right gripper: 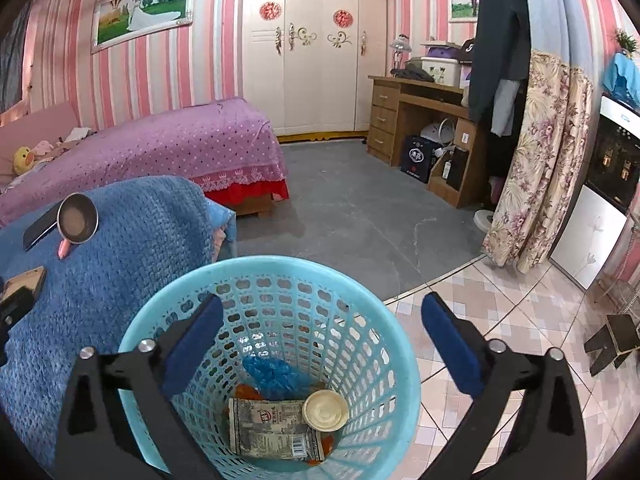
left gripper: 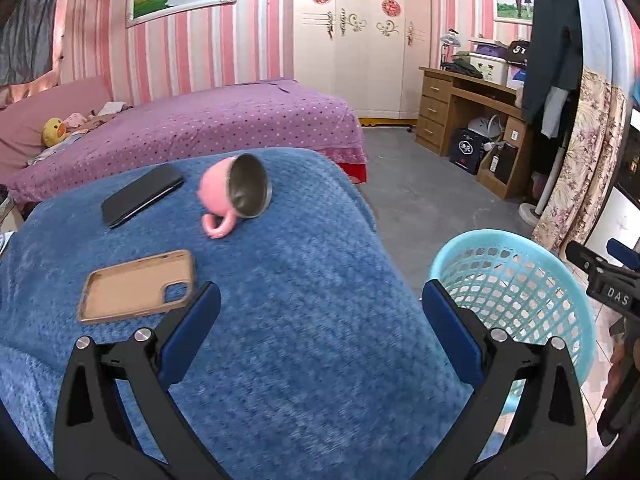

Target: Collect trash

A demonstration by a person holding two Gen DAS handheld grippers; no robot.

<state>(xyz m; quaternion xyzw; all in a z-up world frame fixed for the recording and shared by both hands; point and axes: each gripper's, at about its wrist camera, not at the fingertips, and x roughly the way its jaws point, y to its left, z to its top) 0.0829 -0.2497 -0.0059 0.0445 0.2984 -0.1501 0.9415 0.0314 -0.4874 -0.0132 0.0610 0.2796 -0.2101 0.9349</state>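
Trash (right gripper: pixel 276 420): wrapper, lid, blue bag at the bottom of the basket (right gripper: pixel 392 344), beside the blue-covered worktop (left gripper: pixel 280 300). Right tool (right gripper: pixel 322 320) over the rim, jaws apart, empty. Left tool (left gripper: pixel 320 308) over the worktop, apart, empty. Advice: withdraw straight up, clear of the rim.

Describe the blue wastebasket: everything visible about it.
The wastebasket is a round, light blue plastic bin with a smooth rim and lattice walls of small openings. It stands upright on the tiled floor beside the table with the blue blanket. Inside lie a printed wrapper, a round cream lid, crumpled blue plastic and something orange. The right gripper hangs open above it, touching nothing.
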